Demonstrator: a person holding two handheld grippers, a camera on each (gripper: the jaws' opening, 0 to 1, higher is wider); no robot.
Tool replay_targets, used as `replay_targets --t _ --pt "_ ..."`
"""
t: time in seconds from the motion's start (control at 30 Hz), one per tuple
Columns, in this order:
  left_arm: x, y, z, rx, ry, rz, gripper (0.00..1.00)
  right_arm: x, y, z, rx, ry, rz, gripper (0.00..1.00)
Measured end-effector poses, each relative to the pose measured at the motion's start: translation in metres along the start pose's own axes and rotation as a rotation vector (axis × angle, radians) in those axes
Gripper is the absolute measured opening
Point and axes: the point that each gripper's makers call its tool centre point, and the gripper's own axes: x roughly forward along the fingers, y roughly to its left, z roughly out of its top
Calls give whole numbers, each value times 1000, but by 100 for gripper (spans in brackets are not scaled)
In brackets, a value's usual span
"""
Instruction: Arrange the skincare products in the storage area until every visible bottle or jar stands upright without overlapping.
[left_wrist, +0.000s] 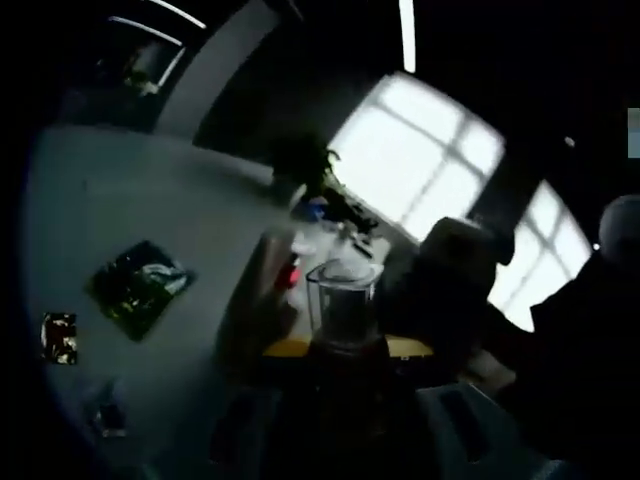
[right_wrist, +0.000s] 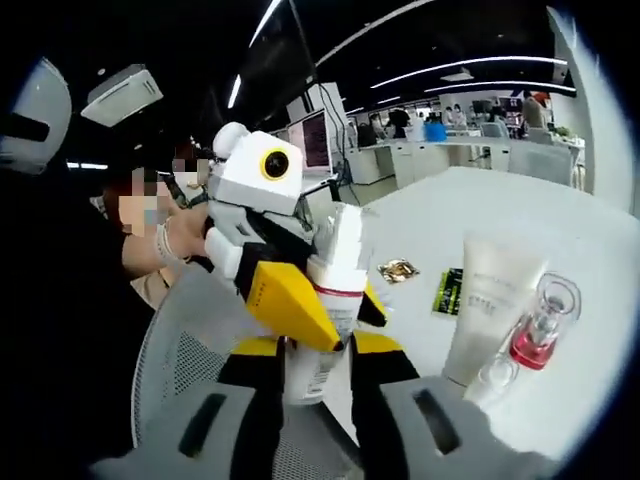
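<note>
Both grippers clamp one white bottle, the right gripper low and the left gripper seemingly at its neck, so lower it slowly upright beside the tube.

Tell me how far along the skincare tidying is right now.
Early to midway, I'd judge. Standing on the white table: a white tube and a red-based clear bottle. In hand: the right gripper and left gripper both clamp a white bottle, lifted. Left: set it upright, apart.
</note>
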Motion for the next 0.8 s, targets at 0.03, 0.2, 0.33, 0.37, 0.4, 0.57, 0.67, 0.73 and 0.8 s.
replay_targets --t 0.03,0.2,0.33,0.37,0.4,0.57,0.67,0.73,0.8 --pt "0 2 -2 15 11 9 20 -1 1 -1 7 7 8 26" --pt "-3 10 -2 33 23 40 20 -4 -7 -4 22 16 -18 32" --pt "-4 26 -4 61 36 101 20 -9 -13 -2 36 -5 -27 33" --pt "-4 28 -5 56 39 108 20 -8 -12 6 73 -52 -20 35" --pt "-4 32 -5 62 40 120 20 -9 -12 10 90 -81 -18 35" --pt "0 38 -12 134 84 156 20 -14 -31 25 220 -192 -67 31" --pt "5 41 -15 160 94 177 20 -11 -42 23 277 -188 -122 29" --pt "9 44 -15 188 91 194 20 -7 -46 22 303 -191 -146 31" --pt "11 45 -15 211 92 203 20 -3 -51 21 333 -203 -168 33"
